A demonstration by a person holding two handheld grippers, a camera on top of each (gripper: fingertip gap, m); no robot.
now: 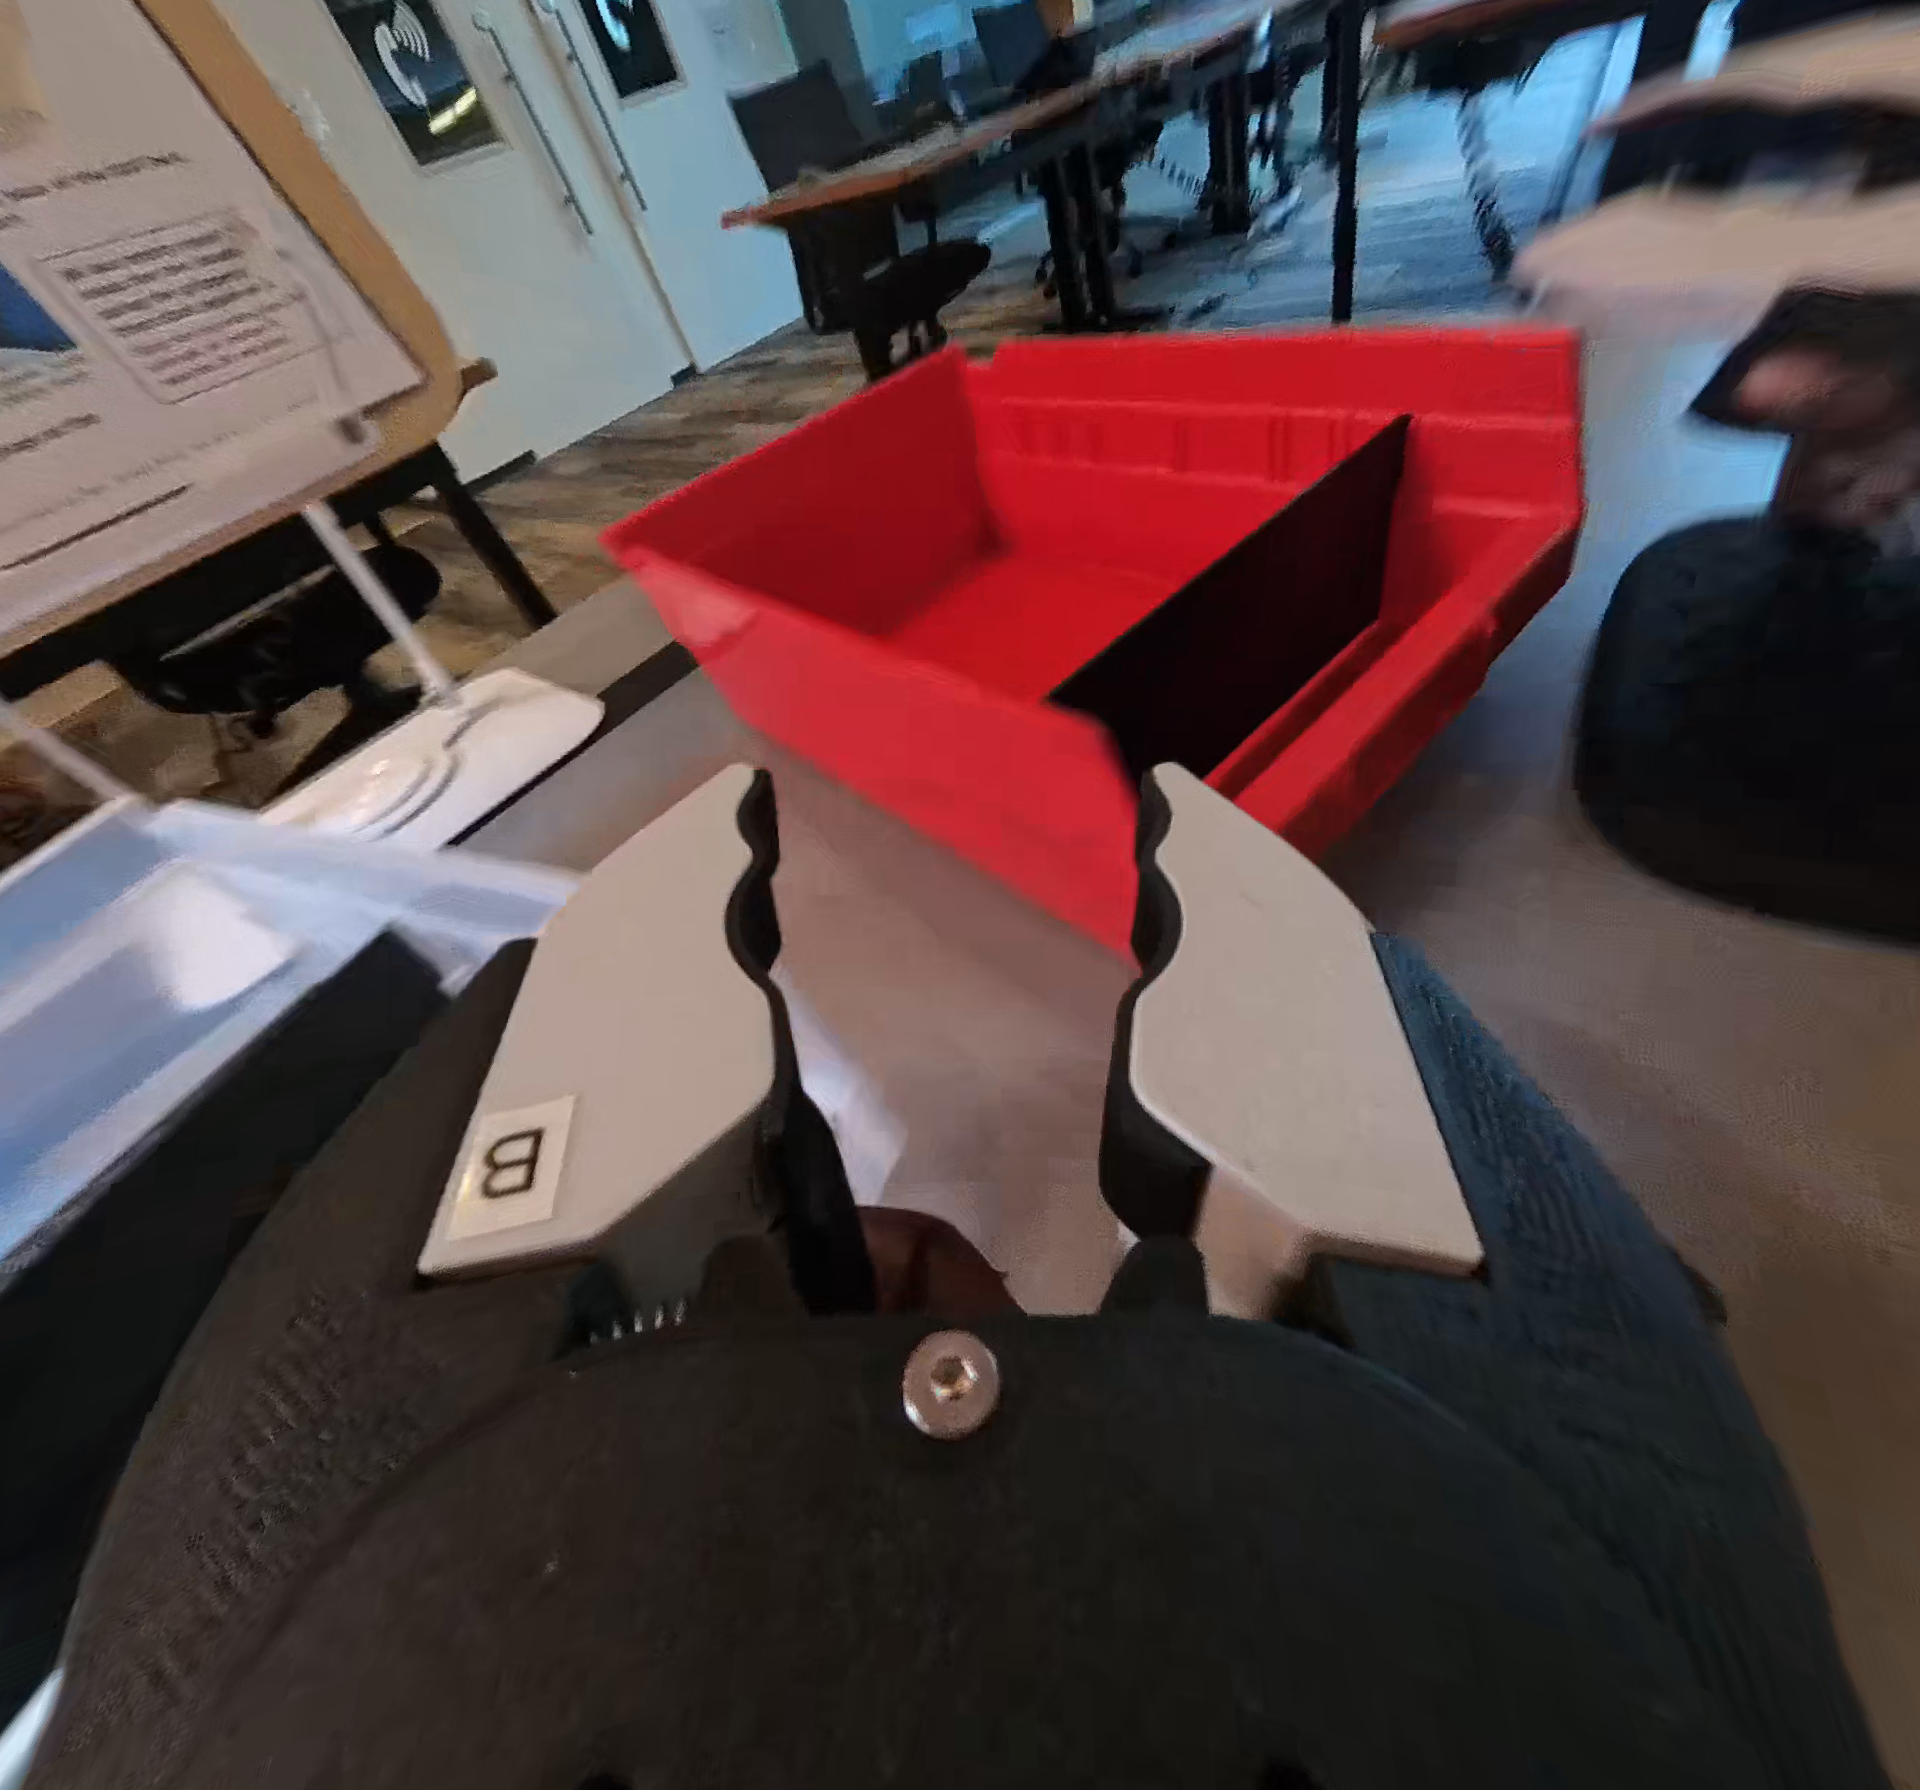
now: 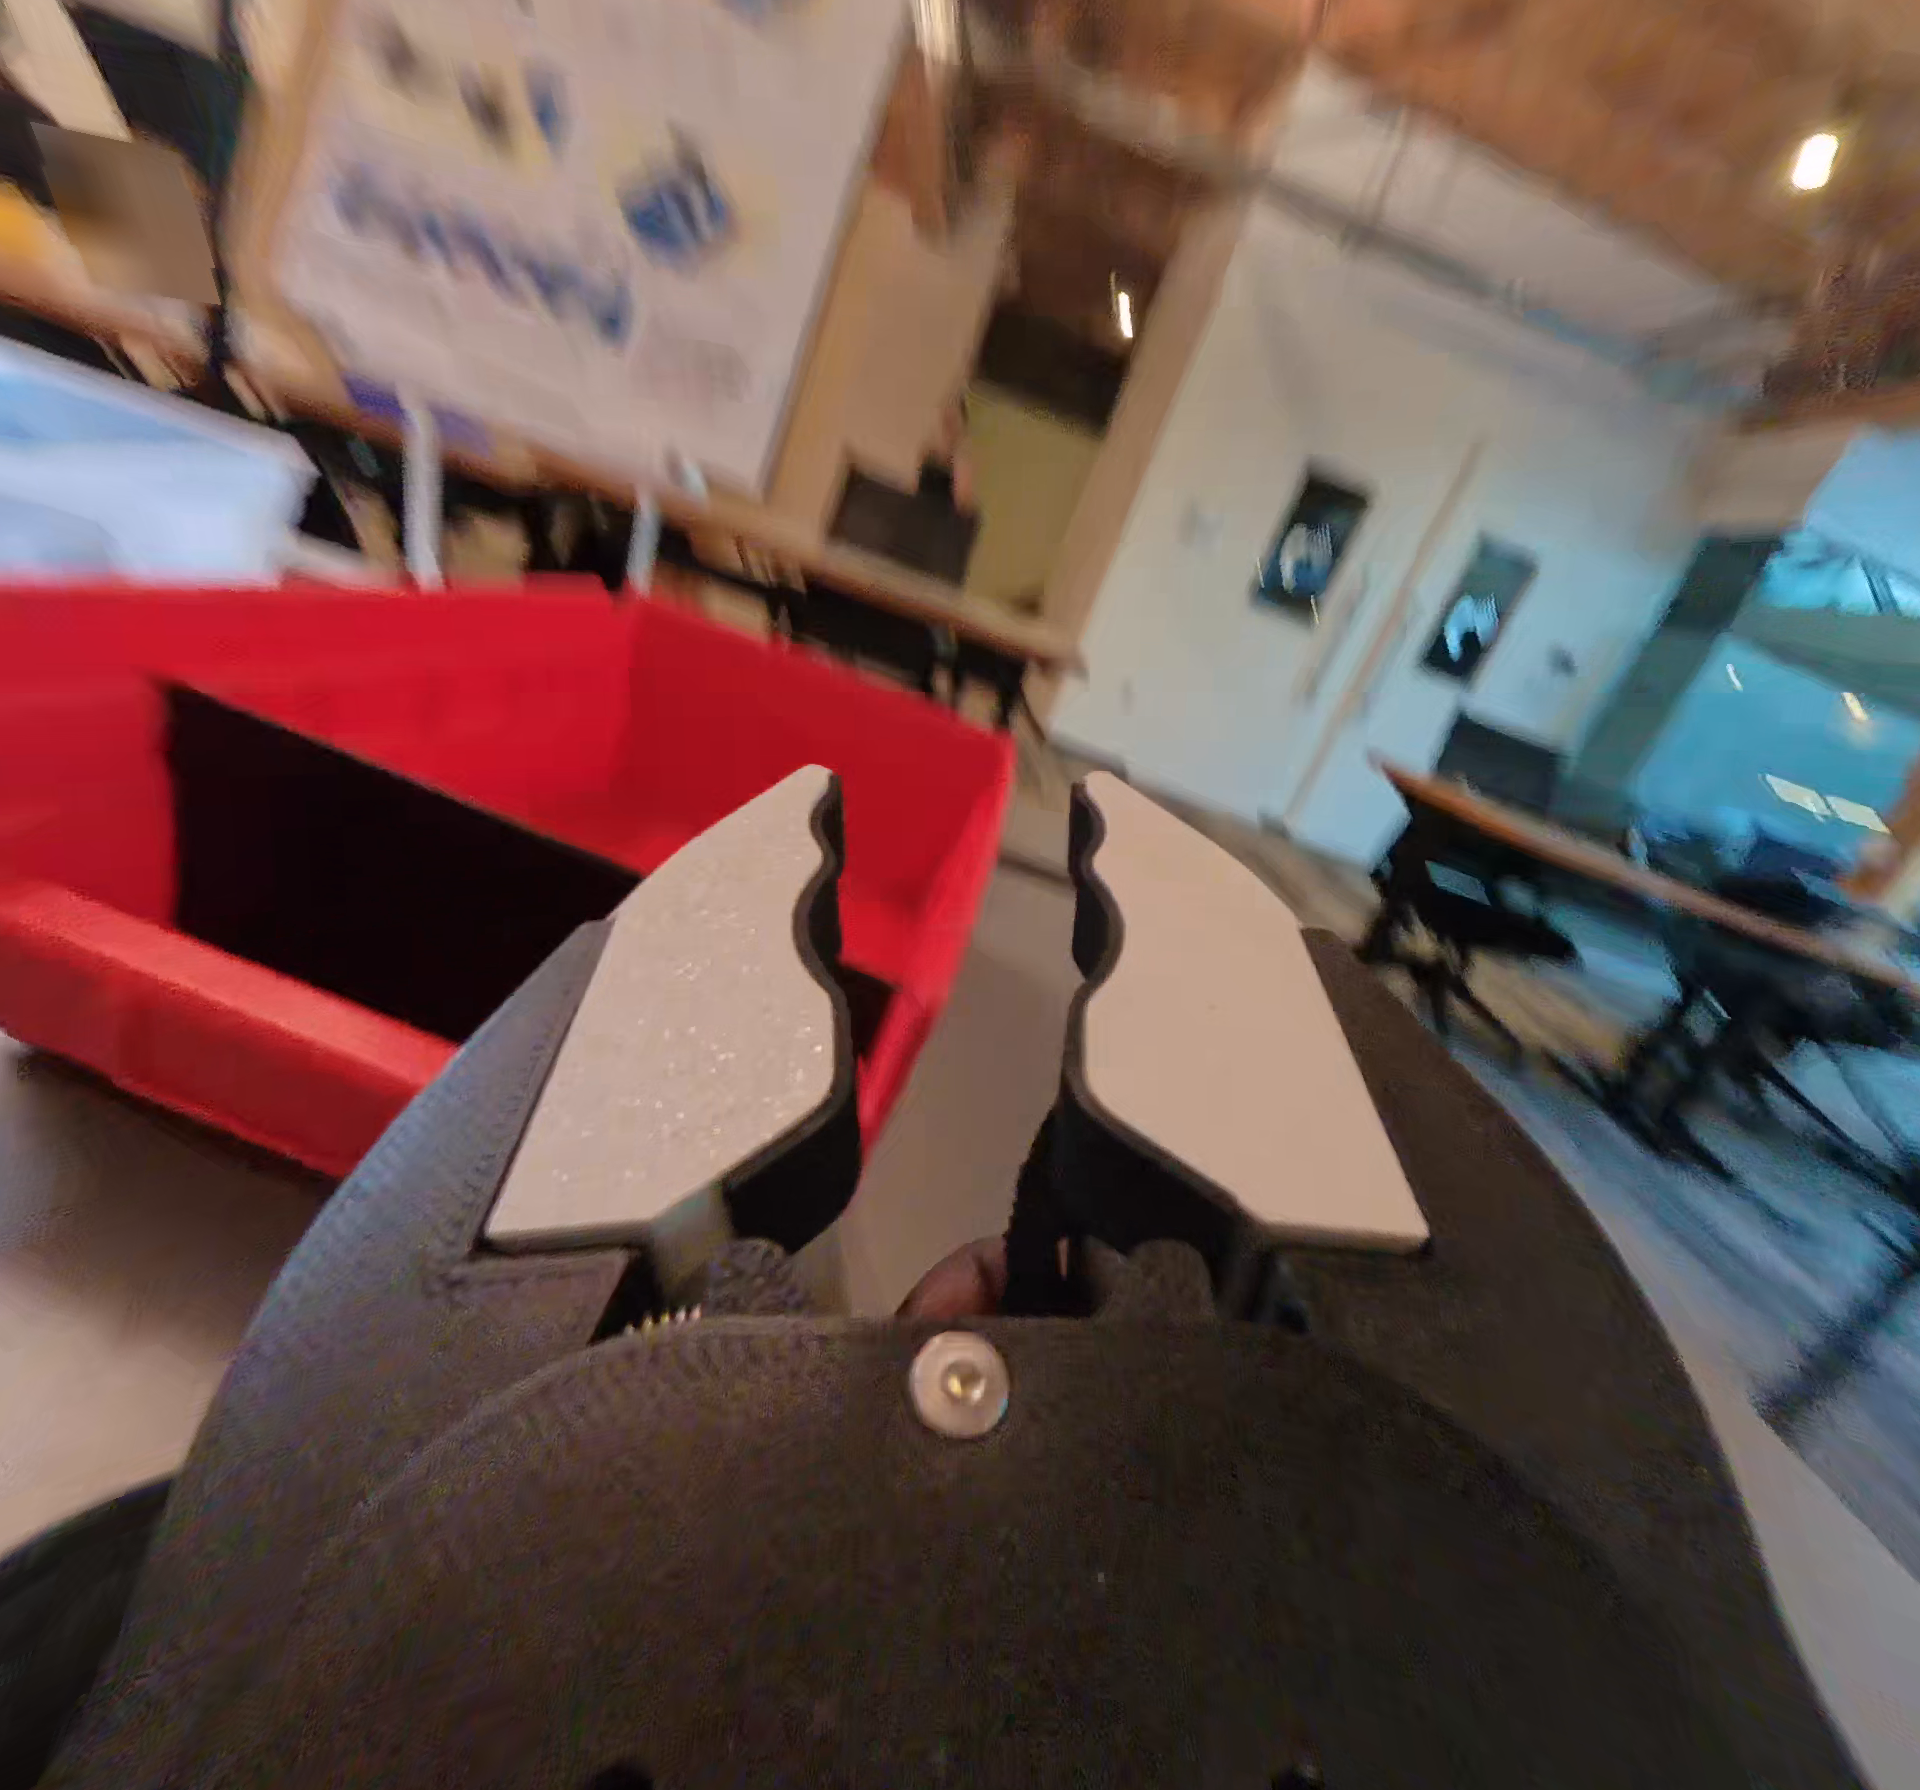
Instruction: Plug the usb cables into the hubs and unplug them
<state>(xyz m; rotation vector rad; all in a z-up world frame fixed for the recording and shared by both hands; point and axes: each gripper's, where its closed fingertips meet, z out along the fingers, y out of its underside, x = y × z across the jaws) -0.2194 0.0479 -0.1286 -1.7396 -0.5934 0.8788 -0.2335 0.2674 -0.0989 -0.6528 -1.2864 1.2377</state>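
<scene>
The fingers of our left gripper [image 1: 956,795] stand apart with nothing between them, and those of our right gripper [image 2: 956,800] are likewise spread and empty. Both hover over the grey tabletop [image 1: 1558,1065], pointed toward the red bin [image 1: 935,701] with its black divider [image 1: 1247,608]; in the left wrist view the bin sits just beyond the fingertips.

We see no usb cables and no hubs in either view, so we cannot say where they lie or how they look; the visible part of the bin's floor is bare.

The main risk, as we judge it, is reaching blind: both views are blurred, and a fast sweep could knock the bin or catch its near wall. A dark rounded object [image 1: 1766,722] to the right of the bin and a clear plastic container [image 1: 156,930] to the left could also be bumped.
</scene>
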